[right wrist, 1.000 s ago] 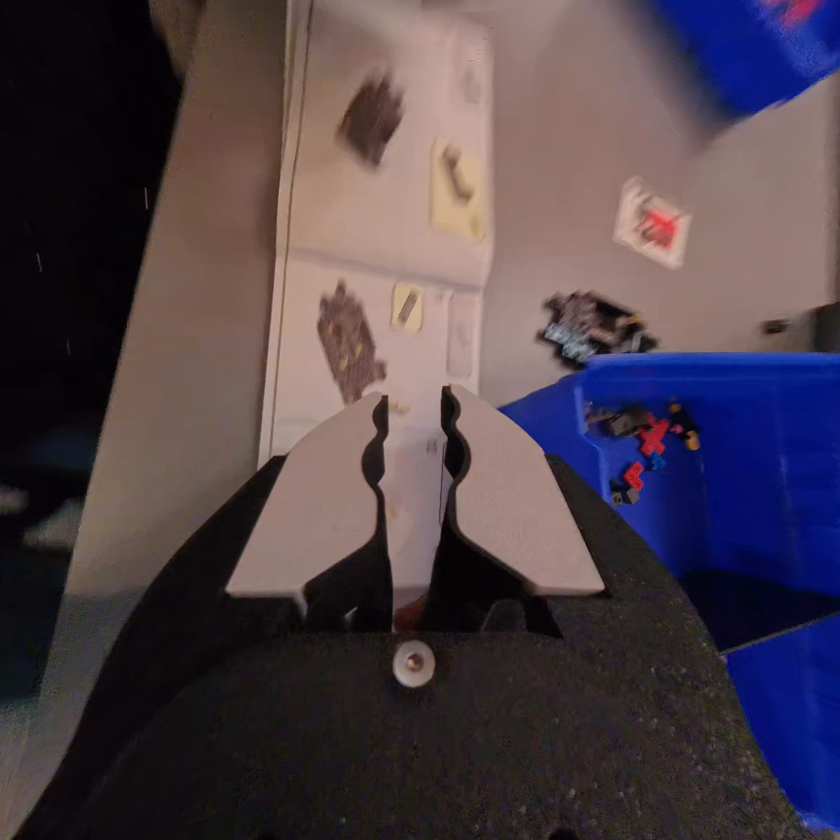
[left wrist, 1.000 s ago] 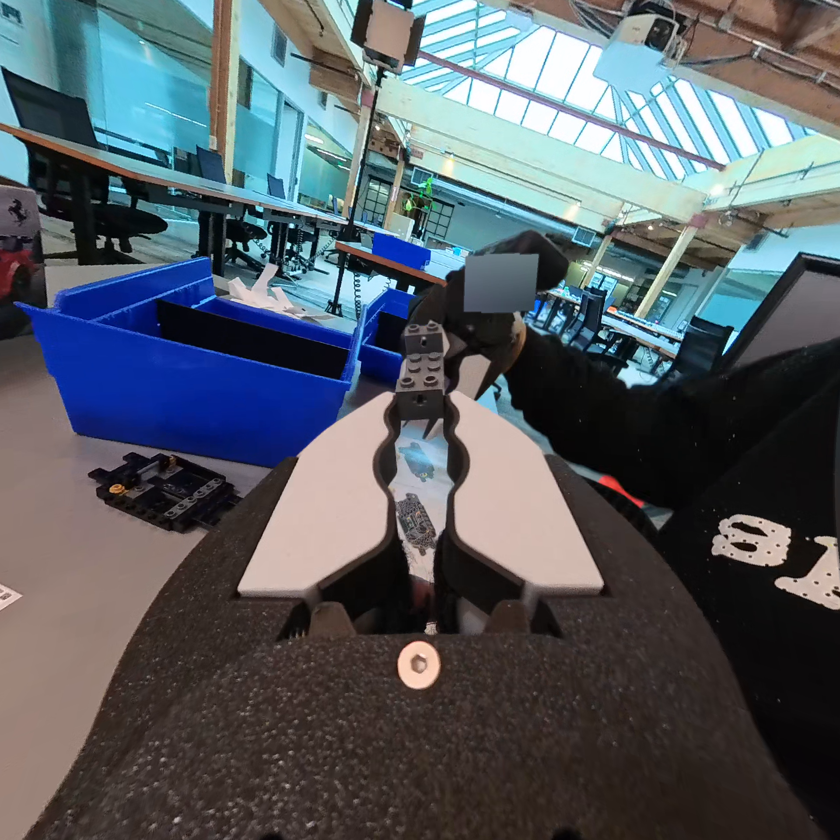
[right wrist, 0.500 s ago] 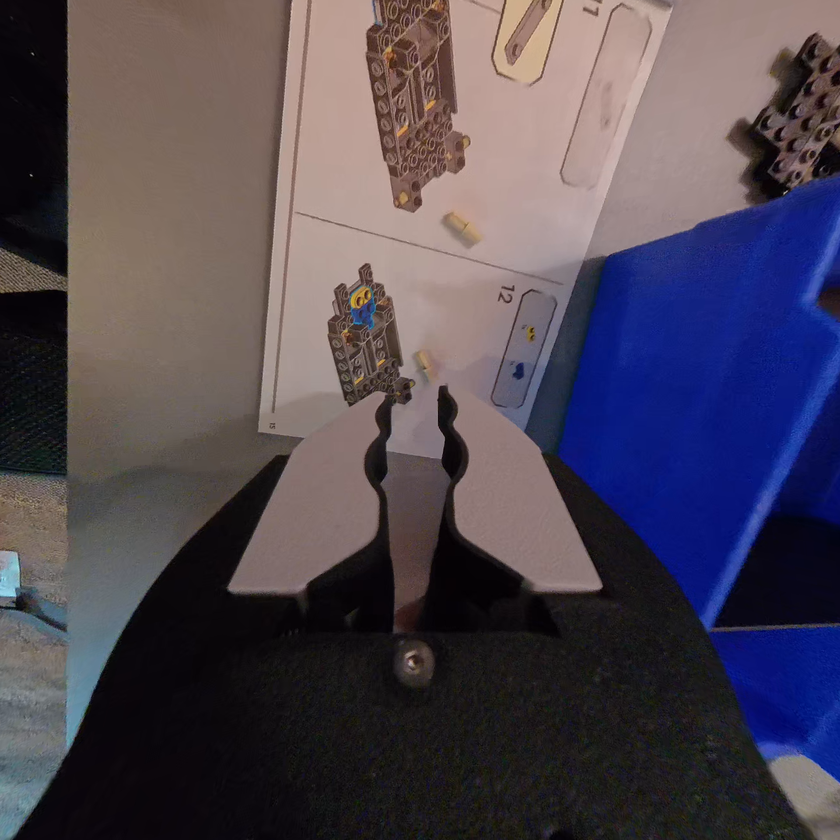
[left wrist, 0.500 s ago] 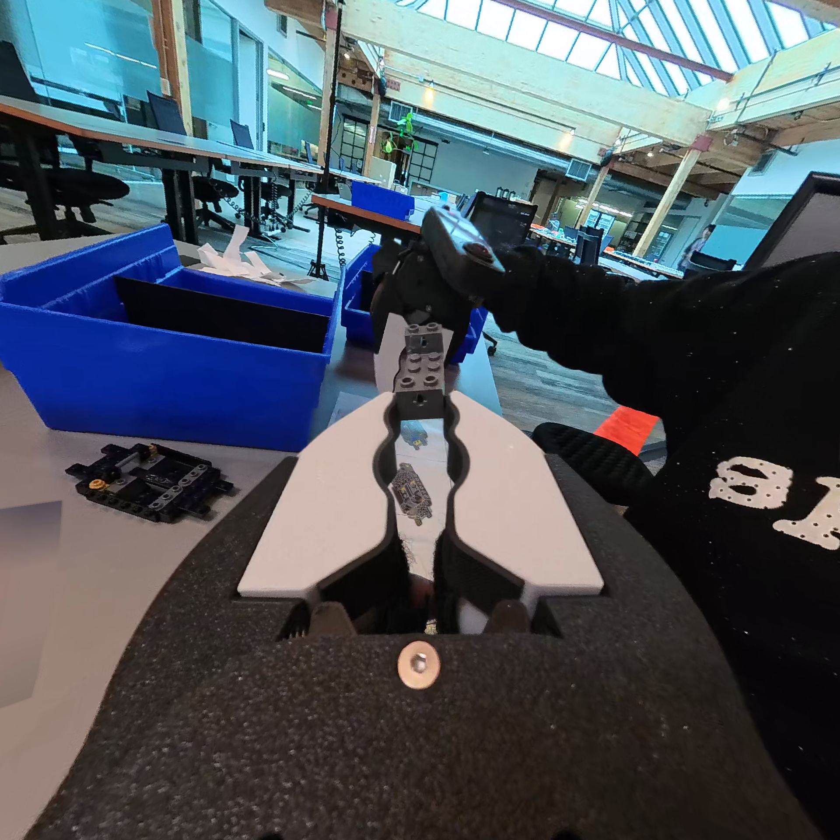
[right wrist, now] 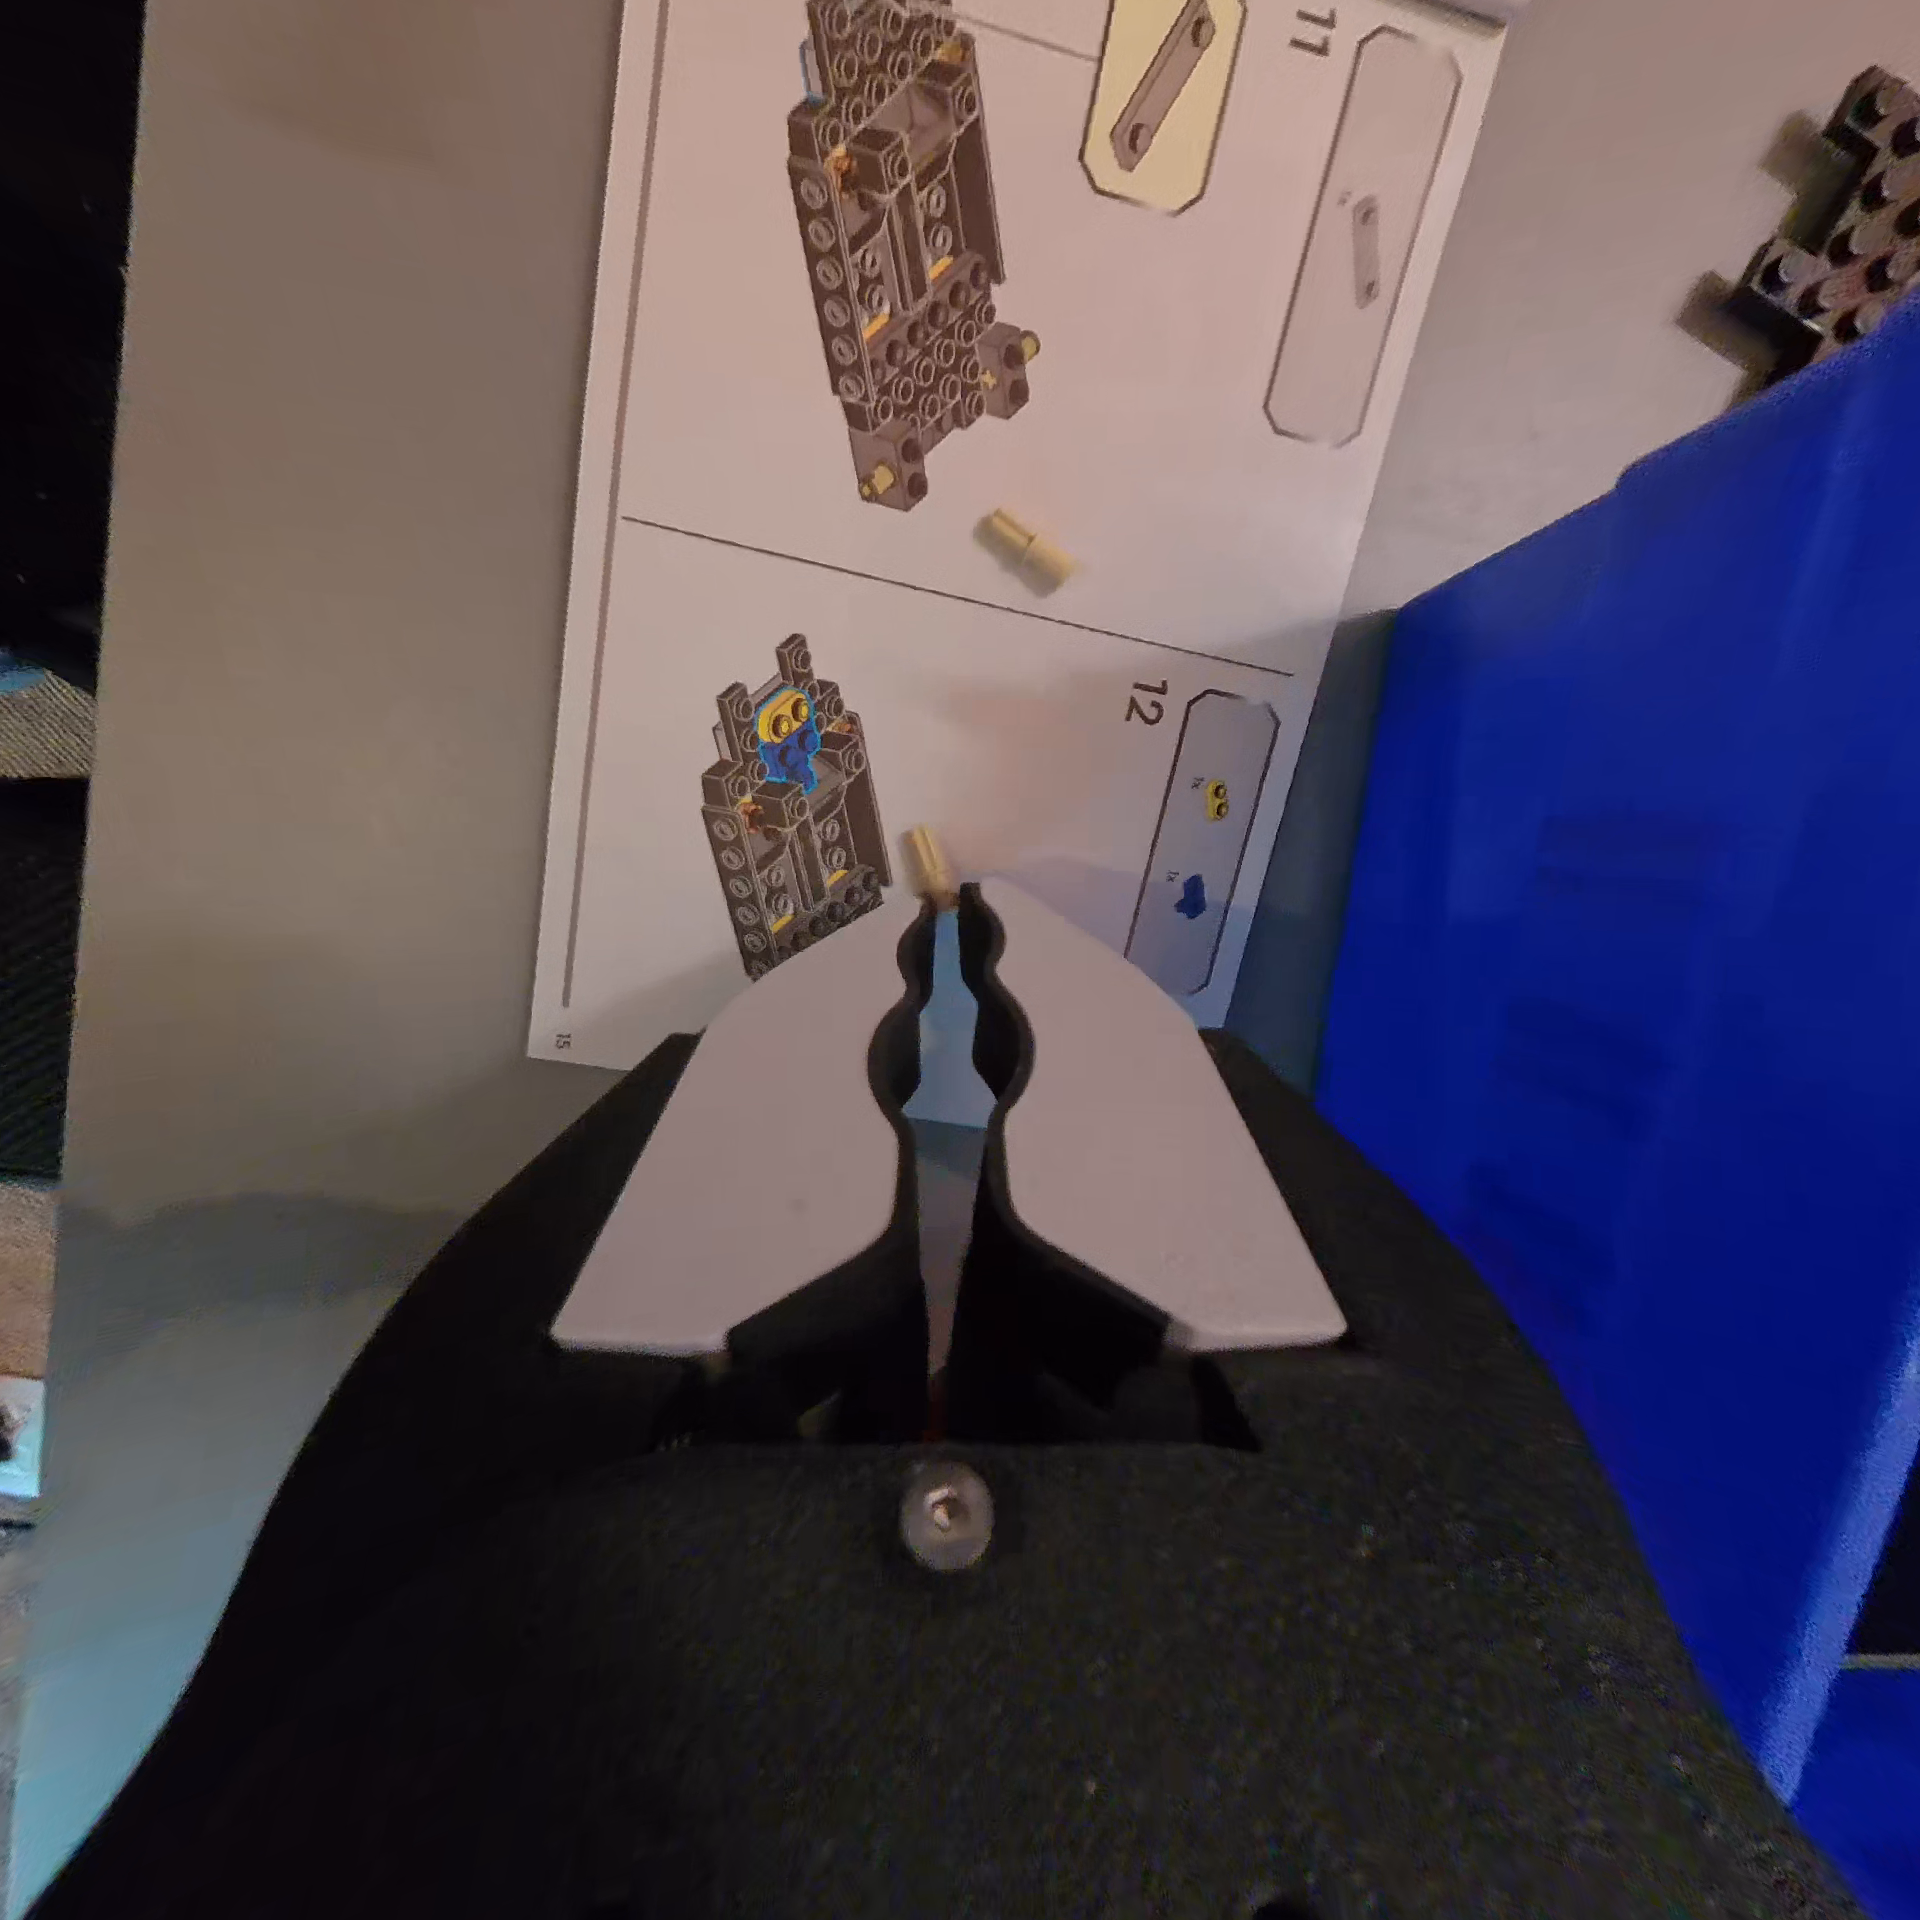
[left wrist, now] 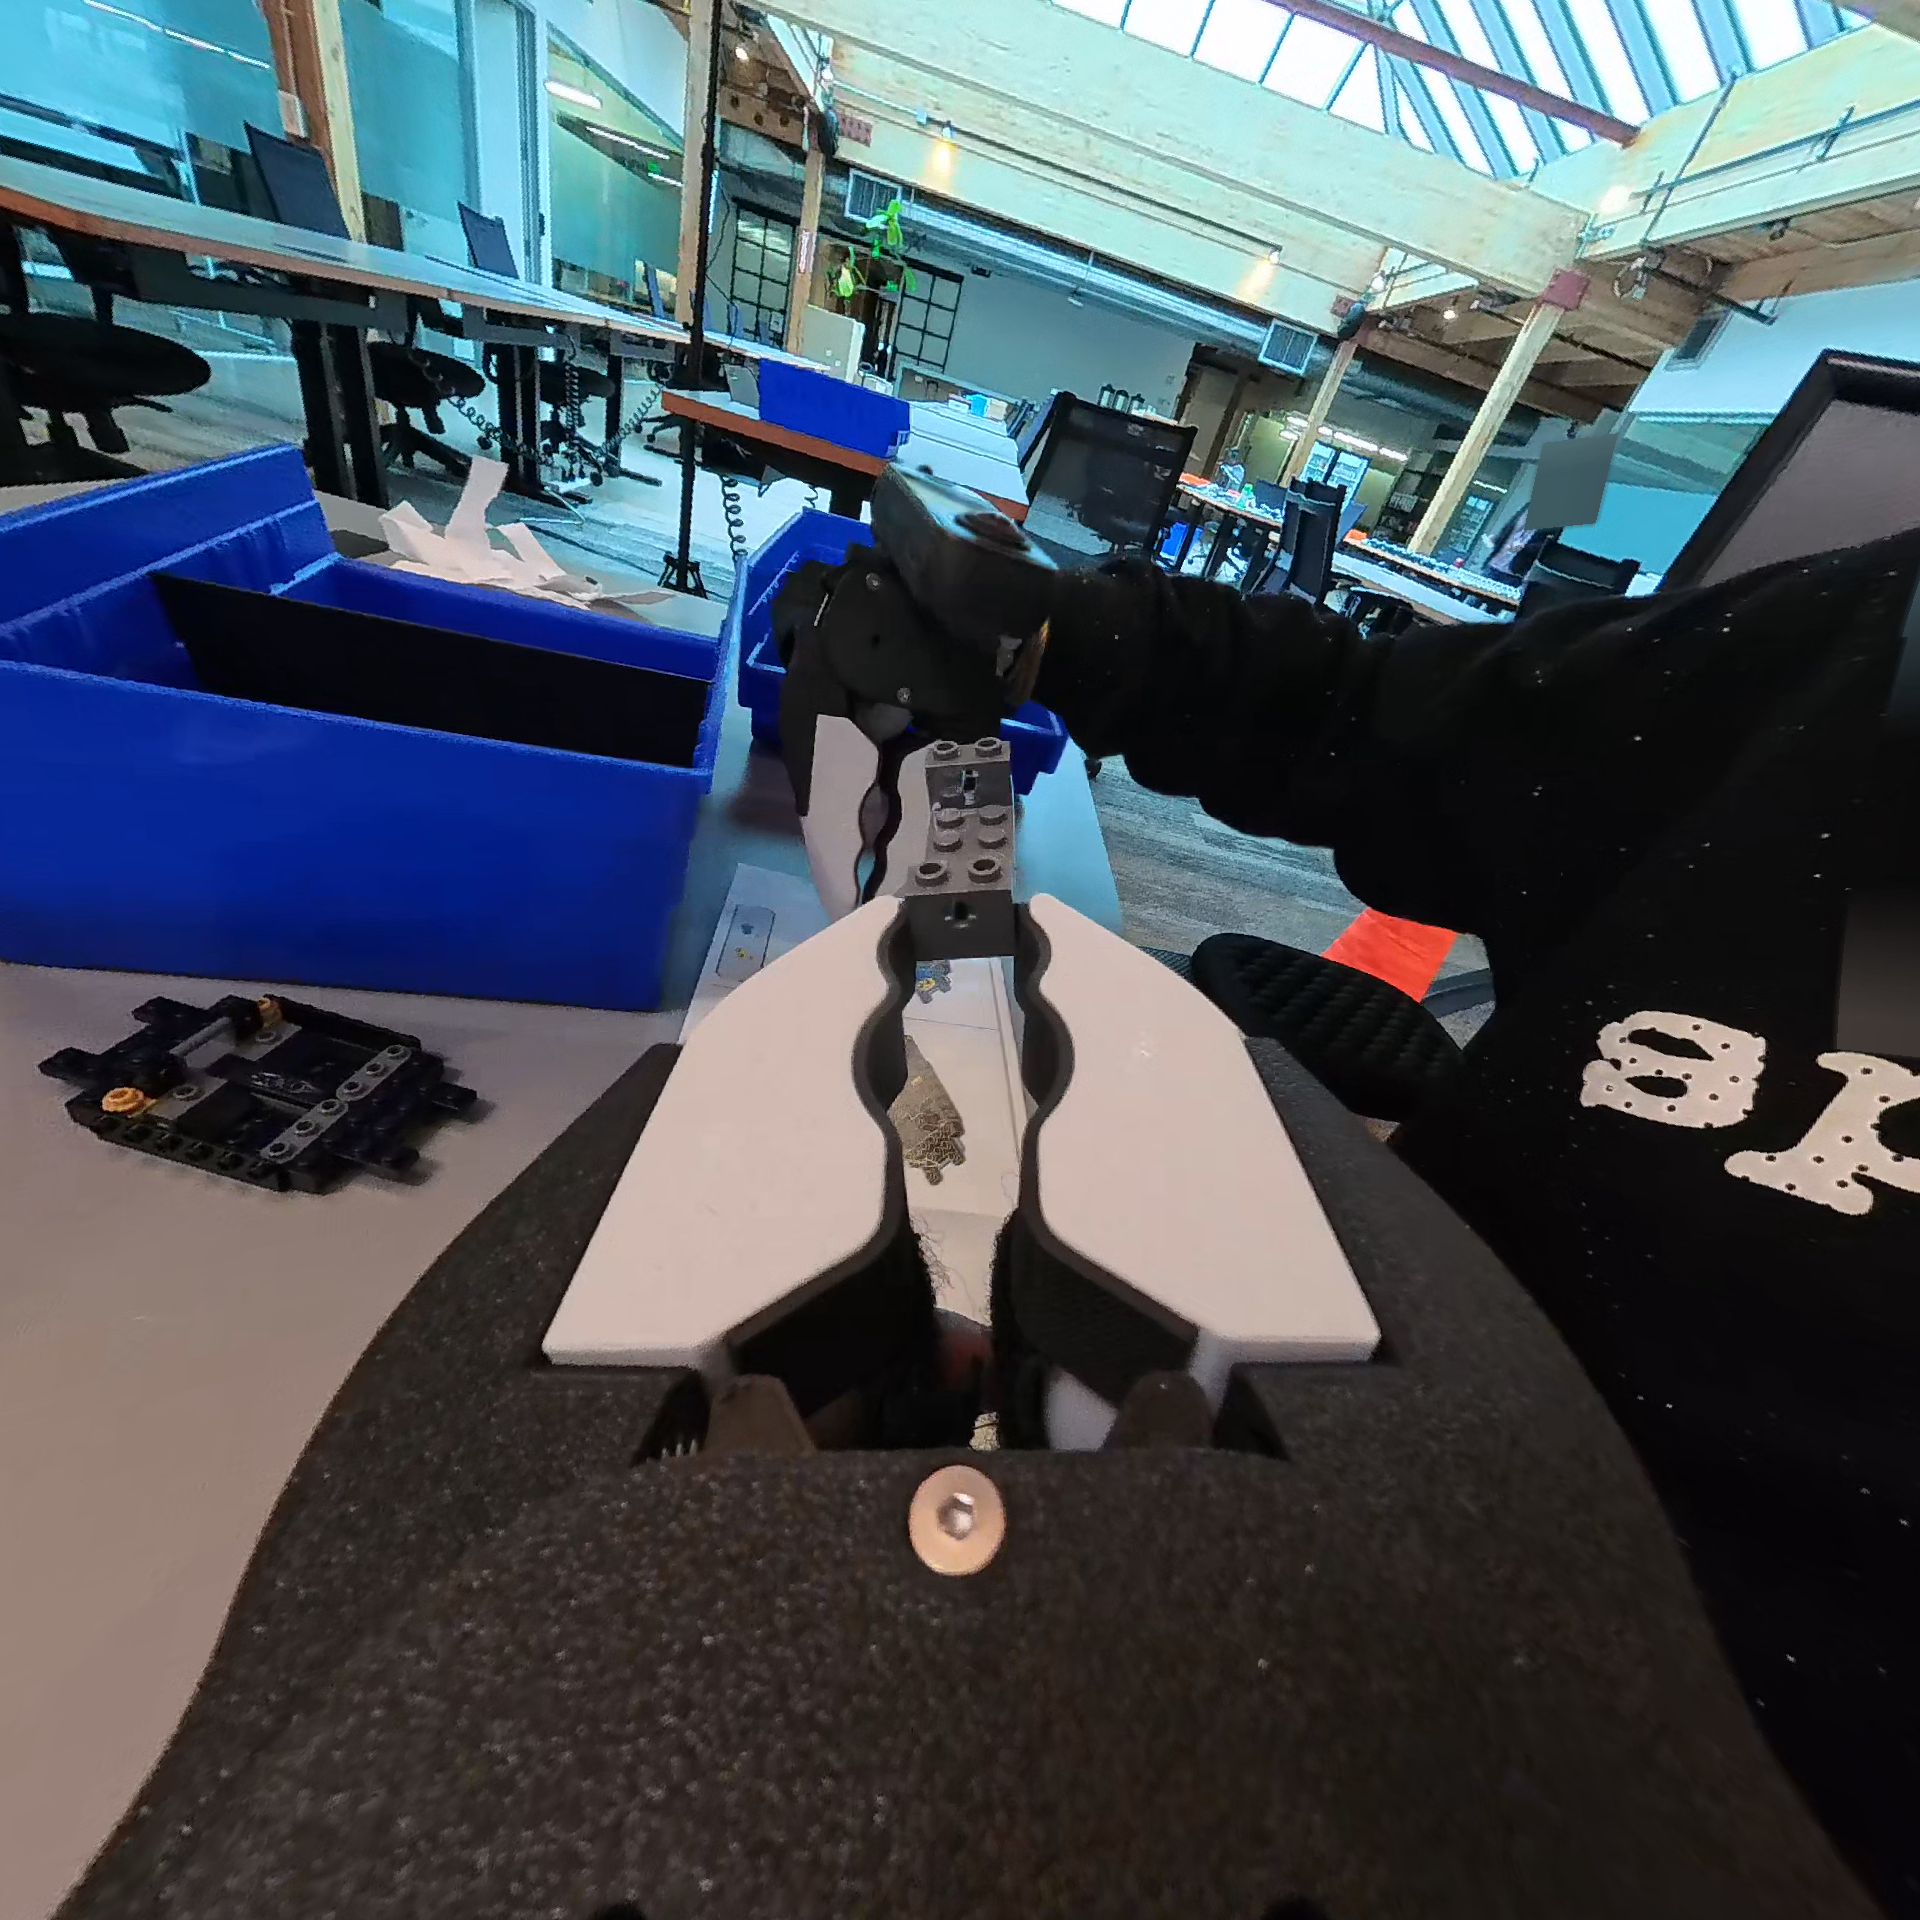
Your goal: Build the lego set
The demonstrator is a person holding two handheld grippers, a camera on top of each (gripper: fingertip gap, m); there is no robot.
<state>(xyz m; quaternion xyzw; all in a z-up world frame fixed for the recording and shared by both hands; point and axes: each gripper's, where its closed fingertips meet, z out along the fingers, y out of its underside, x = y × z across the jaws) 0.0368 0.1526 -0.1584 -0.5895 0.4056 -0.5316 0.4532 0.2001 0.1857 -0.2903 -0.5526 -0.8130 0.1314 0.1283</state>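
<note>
My left gripper is shut on a dark grey studded Lego piece and holds it upright above the table. My right gripper points down at the instruction sheet. Its jaws are almost closed, and their tips pinch the near end of a tan pin. A second tan pin lies loose on the sheet. The right gripper also shows in the left wrist view, just behind the grey piece. A black Lego chassis lies on the grey table at left.
A large blue bin with a black divider stands behind the chassis, and a smaller blue bin stands farther back. In the right wrist view a blue bin wall is close on the right. A person's black sleeve reaches across. My hands' fingertips stand some 20 cm from each other.
The right gripper swung down over the instruction sheet, and its jaws closed from open onto the tan pin. The left gripper kept the grey piece and tilted slightly downward.
</note>
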